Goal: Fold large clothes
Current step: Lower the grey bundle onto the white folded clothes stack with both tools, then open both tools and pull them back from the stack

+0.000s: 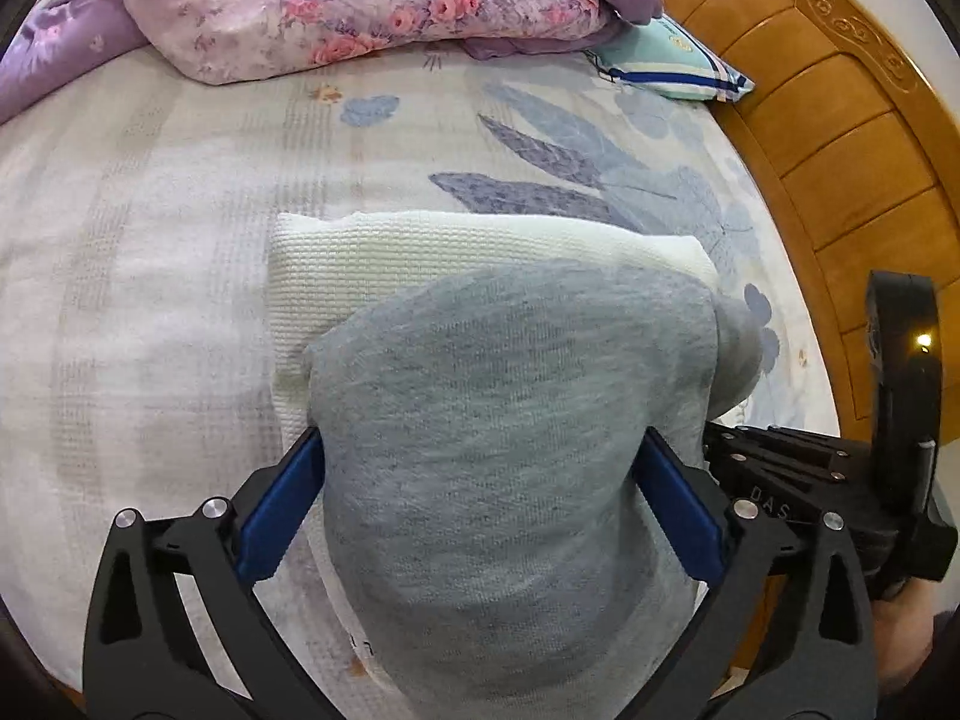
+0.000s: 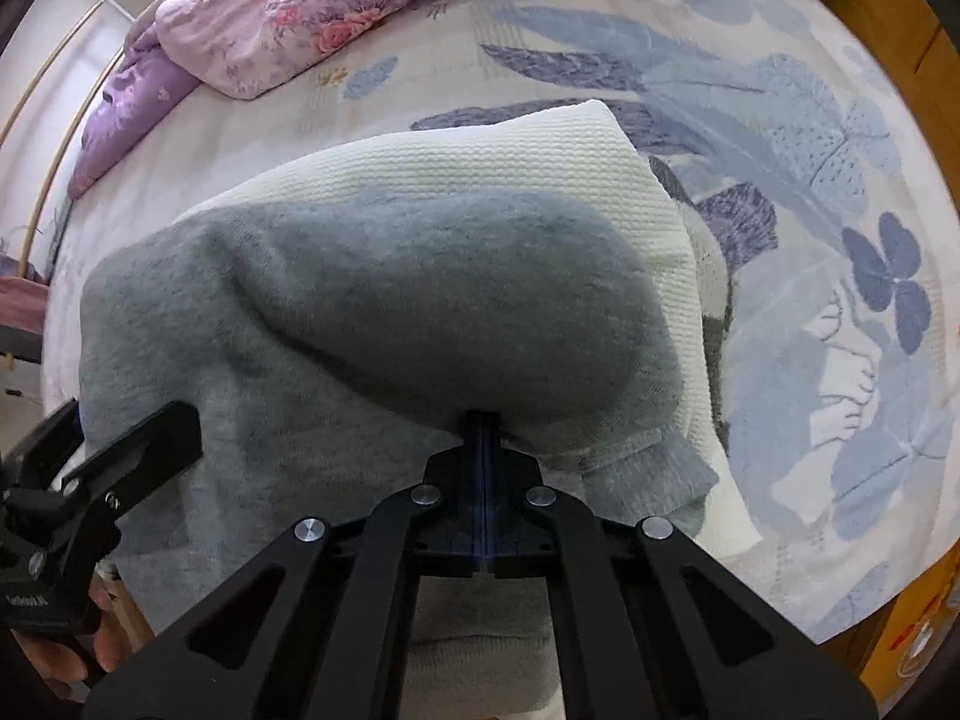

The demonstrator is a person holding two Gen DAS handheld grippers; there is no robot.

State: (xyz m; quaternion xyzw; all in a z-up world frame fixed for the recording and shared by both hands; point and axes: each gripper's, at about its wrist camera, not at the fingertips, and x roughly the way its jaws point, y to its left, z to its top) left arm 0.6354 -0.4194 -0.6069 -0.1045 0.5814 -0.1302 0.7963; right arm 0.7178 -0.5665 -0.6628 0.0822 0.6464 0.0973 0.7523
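A grey sweatshirt [image 1: 504,396] lies on the bed, draped over a folded white waffle-knit garment [image 1: 456,240]. In the left wrist view my left gripper [image 1: 480,498] is open, its blue pads [image 1: 282,510] spread to either side of a bunched grey fold that lies between them. In the right wrist view my right gripper [image 2: 483,426] is shut on the near edge of the grey sweatshirt [image 2: 372,300], near its ribbed cuff [image 2: 648,468]. The white garment [image 2: 540,150] shows behind. The left gripper [image 2: 120,456] appears at the left edge there.
The bed sheet [image 1: 150,240] has a blue leaf print. A pink floral quilt [image 1: 336,6] and a teal pillow [image 1: 672,60] lie at the far end. A wooden headboard [image 1: 840,138] runs along the right side.
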